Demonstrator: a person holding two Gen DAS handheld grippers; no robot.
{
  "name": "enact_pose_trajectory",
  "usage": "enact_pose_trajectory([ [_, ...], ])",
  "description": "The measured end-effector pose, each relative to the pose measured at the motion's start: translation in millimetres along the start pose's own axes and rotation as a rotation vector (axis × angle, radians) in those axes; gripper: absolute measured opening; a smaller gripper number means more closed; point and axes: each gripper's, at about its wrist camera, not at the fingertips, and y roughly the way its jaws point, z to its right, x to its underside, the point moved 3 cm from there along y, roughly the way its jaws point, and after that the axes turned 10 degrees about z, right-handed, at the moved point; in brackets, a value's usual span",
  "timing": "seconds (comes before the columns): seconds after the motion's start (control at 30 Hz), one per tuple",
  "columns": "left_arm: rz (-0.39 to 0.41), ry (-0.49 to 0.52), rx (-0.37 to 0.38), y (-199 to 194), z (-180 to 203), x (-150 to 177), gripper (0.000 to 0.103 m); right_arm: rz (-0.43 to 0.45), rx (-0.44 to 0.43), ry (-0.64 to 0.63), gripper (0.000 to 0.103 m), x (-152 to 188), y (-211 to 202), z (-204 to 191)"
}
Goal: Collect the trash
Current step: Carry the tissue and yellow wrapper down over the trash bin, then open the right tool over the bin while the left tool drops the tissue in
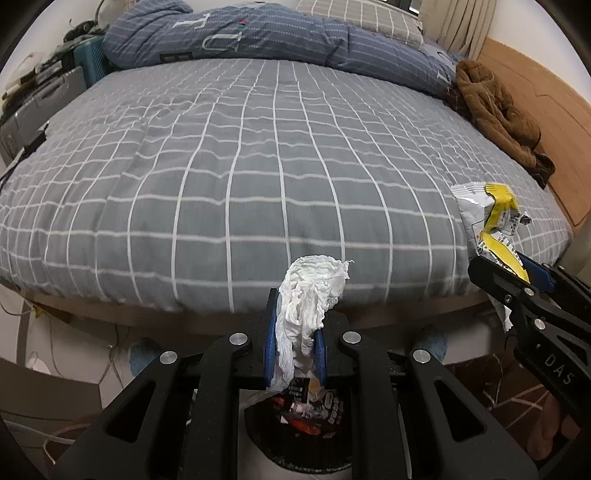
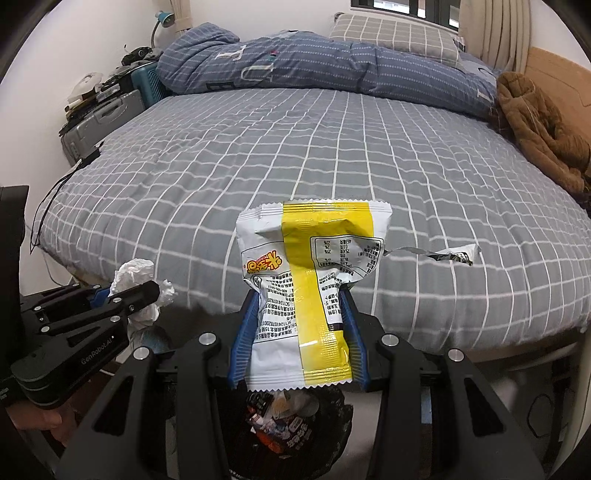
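My left gripper (image 1: 295,328) is shut on a crumpled white tissue (image 1: 310,295), held above a black-lined trash bin (image 1: 306,443) that holds wrappers. My right gripper (image 2: 301,321) is shut on a white and yellow snack wrapper (image 2: 314,273), also above the bin (image 2: 291,428). The right gripper with its wrapper (image 1: 495,218) shows at the right of the left wrist view. The left gripper with the tissue (image 2: 136,280) shows at the lower left of the right wrist view. Both are at the foot of the bed.
A bed with a grey checked sheet (image 1: 258,166) fills the view ahead. A blue duvet (image 1: 258,33) and a brown garment (image 1: 495,110) lie at its far side. Suitcases and clutter (image 2: 103,107) stand at the left. Cables (image 1: 55,354) hang near the floor.
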Motion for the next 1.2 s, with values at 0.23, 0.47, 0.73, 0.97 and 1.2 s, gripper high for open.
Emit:
enact_pose_trajectory([
  [0.23, -0.016, -0.001, 0.001, -18, 2, 24, 0.016, -0.020, -0.005, 0.001, 0.042, 23, -18, -7],
  [0.47, -0.039, 0.001, 0.002, -30, 4, 48, 0.016, -0.052, -0.008, -0.006, 0.042, 46, -30, -11],
  [0.73, -0.090, -0.018, 0.017, -36, 3, 77, 0.016, -0.125, -0.004, -0.020, 0.042, 79, -31, -12],
  [0.97, -0.138, -0.009, 0.003, -15, -3, 101, 0.016, -0.212, -0.001, -0.002, 0.042, 111, -11, -5],
  [1.2, -0.212, 0.001, -0.010, 20, -9, 121, 0.016, -0.296, 0.015, 0.011, 0.042, 140, 17, 3],
])
